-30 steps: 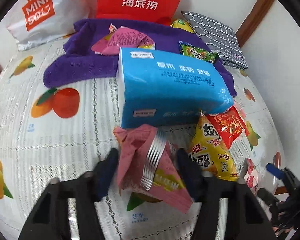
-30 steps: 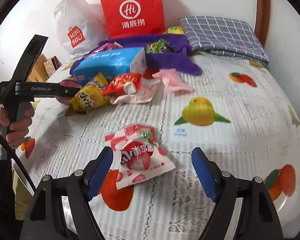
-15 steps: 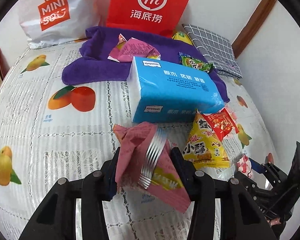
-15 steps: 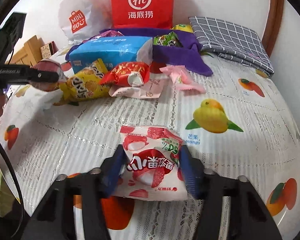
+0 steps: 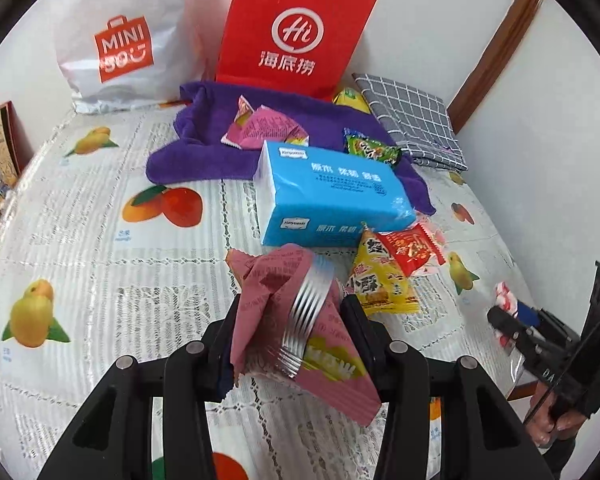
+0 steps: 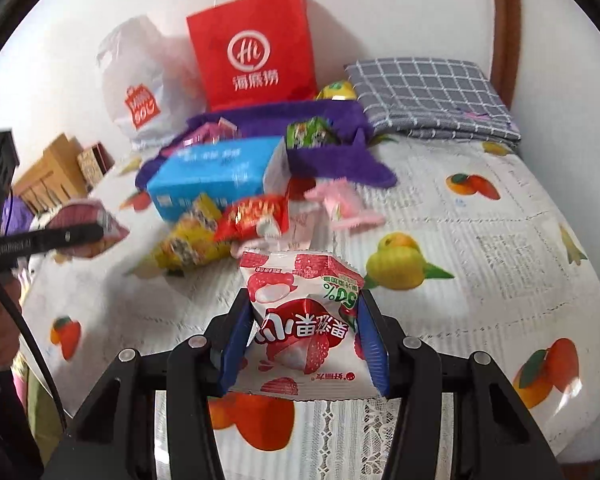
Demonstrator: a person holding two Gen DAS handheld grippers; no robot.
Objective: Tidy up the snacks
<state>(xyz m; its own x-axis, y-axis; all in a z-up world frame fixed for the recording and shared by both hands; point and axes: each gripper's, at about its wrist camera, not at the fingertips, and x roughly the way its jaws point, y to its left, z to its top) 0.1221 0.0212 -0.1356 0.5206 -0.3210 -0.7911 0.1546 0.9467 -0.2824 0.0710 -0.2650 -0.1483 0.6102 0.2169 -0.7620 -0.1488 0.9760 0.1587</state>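
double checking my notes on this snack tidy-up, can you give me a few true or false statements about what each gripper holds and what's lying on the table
1. The left gripper is shut on a pink snack packet. True.
2. The right gripper is open with nothing in it. False: it is shut on a white and red strawberry packet.
3. The blue tissue pack lies partly on the purple towel. True.
4. The red paper bag lies flat on the table. False: it stands upright against the wall behind the towel.
5. A yellow snack packet lies beside a red snack packet in front of the tissue pack. True.
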